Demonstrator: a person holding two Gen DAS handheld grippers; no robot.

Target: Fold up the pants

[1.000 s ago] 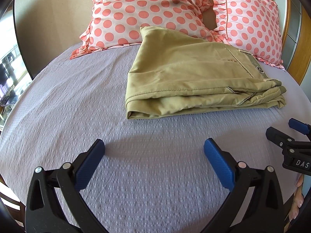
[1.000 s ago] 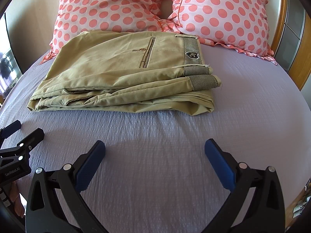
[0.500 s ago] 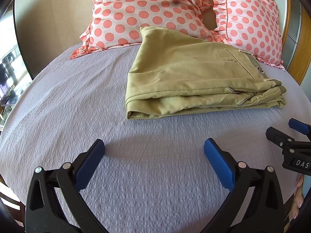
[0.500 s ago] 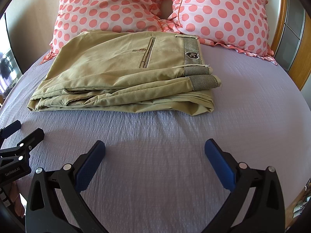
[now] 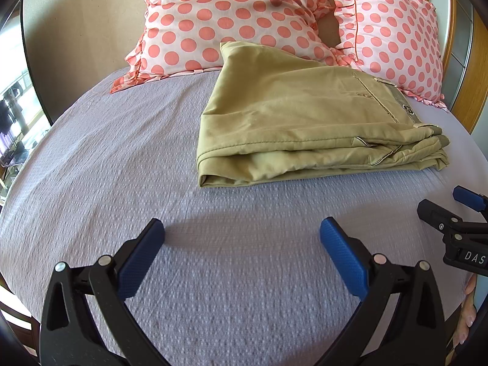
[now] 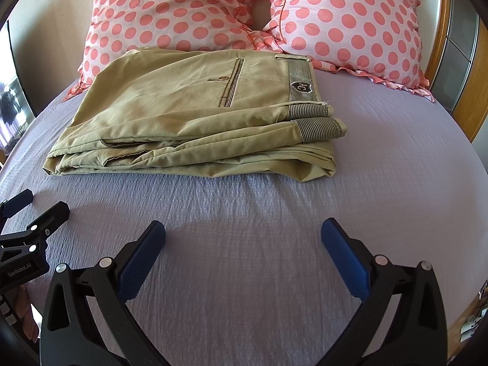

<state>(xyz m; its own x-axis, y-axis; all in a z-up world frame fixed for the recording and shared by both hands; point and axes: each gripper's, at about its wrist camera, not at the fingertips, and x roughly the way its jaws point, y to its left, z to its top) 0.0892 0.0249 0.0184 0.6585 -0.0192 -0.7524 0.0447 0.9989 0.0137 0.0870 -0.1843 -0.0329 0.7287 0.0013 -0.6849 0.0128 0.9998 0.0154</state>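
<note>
Khaki pants (image 5: pixel 299 125) lie folded in a flat stack on the lilac bedspread (image 5: pixel 122 164), their far edge against the pillows. In the right wrist view the pants (image 6: pixel 189 122) show a back pocket and striped waistband at the right end. My left gripper (image 5: pixel 242 238) is open and empty, low over the bedspread, short of the pants' near edge. My right gripper (image 6: pixel 243 238) is open and empty, also short of the pants. Each gripper shows at the edge of the other's view: the right one (image 5: pixel 454 207), the left one (image 6: pixel 33 204).
Two pink pillows with coral dots (image 5: pixel 231 15) (image 6: pixel 347 18) lean at the head of the bed. A wooden headboard (image 6: pixel 469 97) runs along the right. A beige wall (image 5: pixel 76 39) is at the left. The bed's edge curves away on both sides.
</note>
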